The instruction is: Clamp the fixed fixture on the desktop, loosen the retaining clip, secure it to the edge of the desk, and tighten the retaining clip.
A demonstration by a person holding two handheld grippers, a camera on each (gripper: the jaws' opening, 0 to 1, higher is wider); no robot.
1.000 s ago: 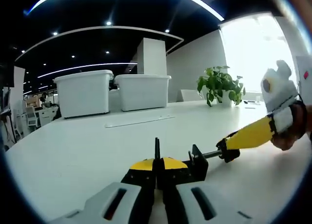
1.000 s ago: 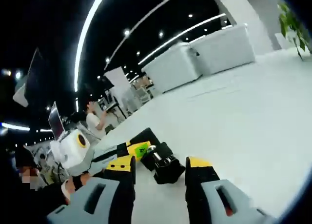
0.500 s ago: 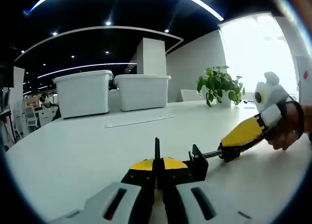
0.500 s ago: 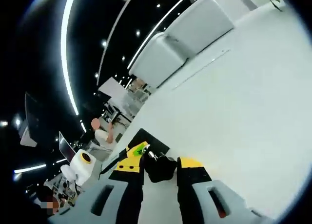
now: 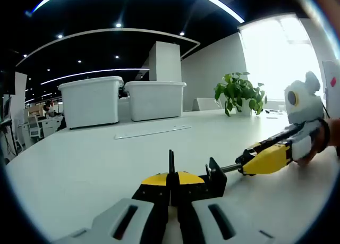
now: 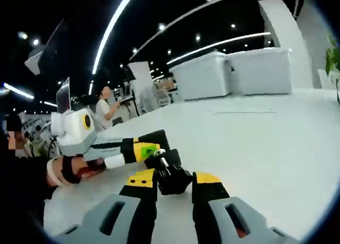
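Note:
A black clamp fixture (image 5: 215, 176) lies on the white desk (image 5: 79, 164). My left gripper (image 5: 171, 181) is shut on its thin upright plate (image 5: 171, 160). A threaded rod (image 5: 230, 168) runs right from the clamp to a black knob (image 6: 170, 172). My right gripper (image 6: 174, 180) is shut on that knob, its yellow-tipped jaws pressed against both sides. In the left gripper view the right gripper (image 5: 249, 161) comes in low from the right, held by a hand (image 5: 319, 143). In the right gripper view the left gripper (image 6: 151, 147) reaches in from the left.
Two white lidded bins (image 5: 91, 101) (image 5: 155, 99) stand at the desk's far side. A thin metal strip (image 5: 151, 131) lies before them, and a potted plant (image 5: 240, 92) stands at the back right. A person (image 6: 106, 108) stands at desks beyond the left edge.
The right gripper's jaws have closed onto the knob and rolled about the rod; in the left gripper view its body dropped from raised to nearly level. The left gripper and fixture stayed put.

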